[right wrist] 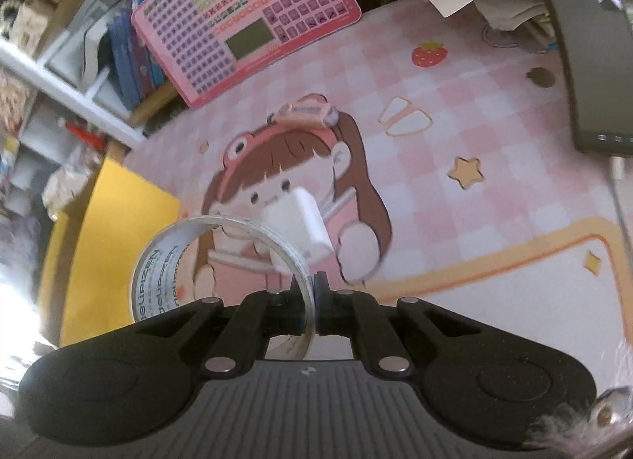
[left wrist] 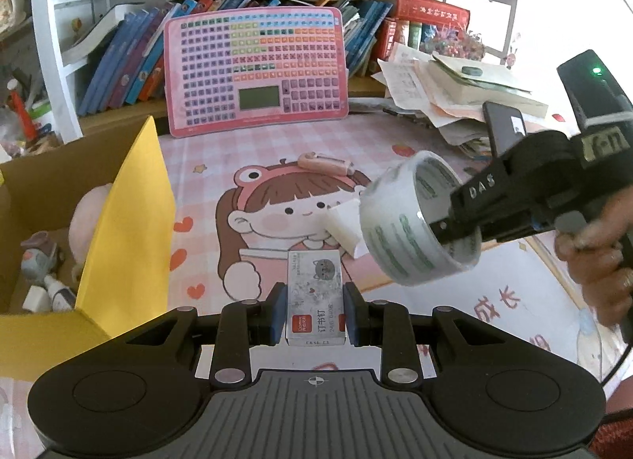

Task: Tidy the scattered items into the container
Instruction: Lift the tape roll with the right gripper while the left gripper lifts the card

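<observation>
The worktop (left wrist: 253,150) is covered by a pink checked cartoon mat, with a pink keyboard toy (left wrist: 257,67) propped against books along its far edge. A cardboard box (left wrist: 130,221) with yellow flaps is seen at the left edge, with small toys lying inside it. A roll of clear tape (left wrist: 411,221) is held above the mat near the right side, its wall pinched between the closed jaws of the right gripper (right wrist: 312,301), one finger inside the ring. A small staple box (left wrist: 315,297) is clamped between the narrow jaws of the left gripper (left wrist: 315,310). A white eraser (left wrist: 344,225) lies mid-mat, a pink stapler (left wrist: 326,162) beyond it.
</observation>
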